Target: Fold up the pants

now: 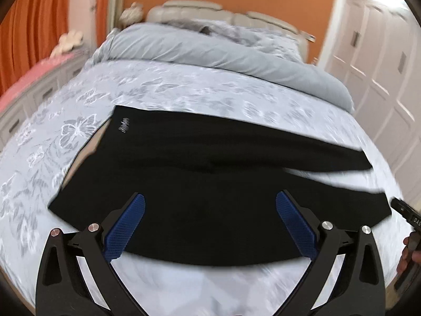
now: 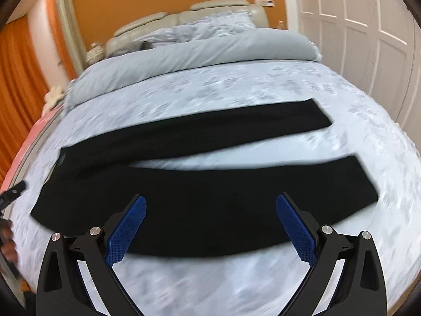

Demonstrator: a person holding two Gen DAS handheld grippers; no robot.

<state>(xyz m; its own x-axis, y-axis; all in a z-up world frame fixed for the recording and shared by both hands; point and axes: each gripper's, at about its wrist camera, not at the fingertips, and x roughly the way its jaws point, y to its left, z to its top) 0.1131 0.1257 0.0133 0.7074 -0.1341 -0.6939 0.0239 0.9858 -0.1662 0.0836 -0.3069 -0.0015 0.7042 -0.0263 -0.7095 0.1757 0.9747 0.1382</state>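
Pants (image 2: 184, 205) laid flat on the bed (image 2: 236, 84) — no fold begun.
Left gripper (image 1: 210, 210) and right gripper (image 2: 210, 210) hover wide open, empty — next, pinch one leg.

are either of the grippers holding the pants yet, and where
Nothing is held: the left gripper and right gripper are both open above the black pants.

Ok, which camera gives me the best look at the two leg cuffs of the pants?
The right wrist view. Both leg ends of the black pants lie in full view there, spread apart on the bedspread. In the left wrist view the pants show their waistband well, but the cuffs sit blurred at the right edge.
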